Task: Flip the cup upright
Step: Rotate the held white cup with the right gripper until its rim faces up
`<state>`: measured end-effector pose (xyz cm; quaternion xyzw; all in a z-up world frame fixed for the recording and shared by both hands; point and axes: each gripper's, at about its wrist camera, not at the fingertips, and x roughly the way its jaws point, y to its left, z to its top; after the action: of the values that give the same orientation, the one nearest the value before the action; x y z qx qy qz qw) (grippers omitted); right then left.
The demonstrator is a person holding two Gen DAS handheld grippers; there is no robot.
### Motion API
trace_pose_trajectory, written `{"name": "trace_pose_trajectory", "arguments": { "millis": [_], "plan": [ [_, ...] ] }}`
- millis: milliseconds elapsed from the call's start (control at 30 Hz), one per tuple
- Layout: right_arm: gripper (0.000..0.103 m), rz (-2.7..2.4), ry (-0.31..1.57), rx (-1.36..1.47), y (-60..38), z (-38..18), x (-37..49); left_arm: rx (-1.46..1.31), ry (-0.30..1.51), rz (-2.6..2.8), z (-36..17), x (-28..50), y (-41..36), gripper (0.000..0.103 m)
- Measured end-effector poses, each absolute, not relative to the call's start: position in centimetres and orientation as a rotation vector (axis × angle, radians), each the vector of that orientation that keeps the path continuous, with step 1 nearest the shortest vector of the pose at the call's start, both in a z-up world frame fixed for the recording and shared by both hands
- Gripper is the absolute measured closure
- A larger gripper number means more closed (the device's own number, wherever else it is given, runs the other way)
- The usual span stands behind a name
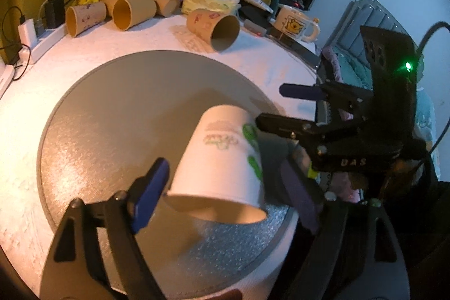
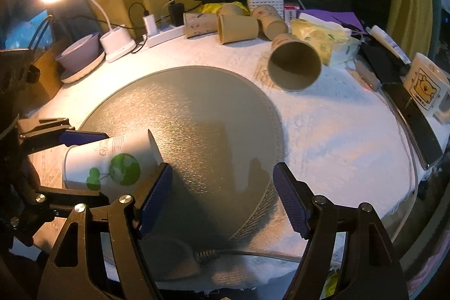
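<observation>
While the left gripper (image 1: 225,196) clamps the white cup (image 1: 222,159) at lower centre, rotate slowly; right gripper (image 2: 222,198) open, empty.

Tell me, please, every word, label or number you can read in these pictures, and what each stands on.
"DAS": on the black body of the right gripper.
White cup: faint print beside the green globe, too blurred to read.
Bear mug: small print under the picture, too small to read.
Brown cups: pictures only, nothing readable.

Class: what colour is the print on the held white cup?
Green, on the white cup; clearest in the right wrist view.
</observation>
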<state>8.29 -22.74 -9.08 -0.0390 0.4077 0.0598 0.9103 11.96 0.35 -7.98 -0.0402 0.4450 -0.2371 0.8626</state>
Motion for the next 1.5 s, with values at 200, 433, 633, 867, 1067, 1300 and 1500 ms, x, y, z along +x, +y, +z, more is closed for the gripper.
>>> {"name": "trace_pose_trajectory", "arguments": {
  "millis": [200, 433, 633, 867, 1067, 1300, 1500],
  "plan": [
    [0.026, 0.153, 0.834, -0.098, -22.3, -8.7, 8.8, -0.074, 0.931, -0.435, -7.8, 11.0, 1.5, 0.02],
    [0.026, 0.253, 0.849, -0.115, -20.3, -8.6, 8.2, -0.08, 0.933, -0.334, -8.1, 9.7, 3.4, 0.02],
    [0.026, 0.32, 0.837, -0.161, -18.3, -8.0, 8.1, -0.117, 0.919, -0.247, -8.1, 9.0, 5.5, 0.02],
    [0.026, 0.389, 0.808, -0.4, -15.0, -7.7, 9.9, -0.195, 0.883, -0.181, -8.2, 7.9, 7.9, 0.02],
    [0.026, 0.545, 0.745, -0.703, -11.4, -8.2, 11.5, -0.274, 0.821, -0.095, -8.1, 7.4, 10.7, 0.02],
    [0.026, 0.656, 0.766, -0.869, -8.0, -10.2, 15.8, -0.363, 0.792, -0.06, -8.7, 8.4, 13.5, 0.02],
    [0.026, 0.704, 0.828, -0.953, -5.6, -11.3, 17.7, -0.414, 0.786, -0.049, -9.5, 9.1, 15.1, 0.02]
  ]
}}
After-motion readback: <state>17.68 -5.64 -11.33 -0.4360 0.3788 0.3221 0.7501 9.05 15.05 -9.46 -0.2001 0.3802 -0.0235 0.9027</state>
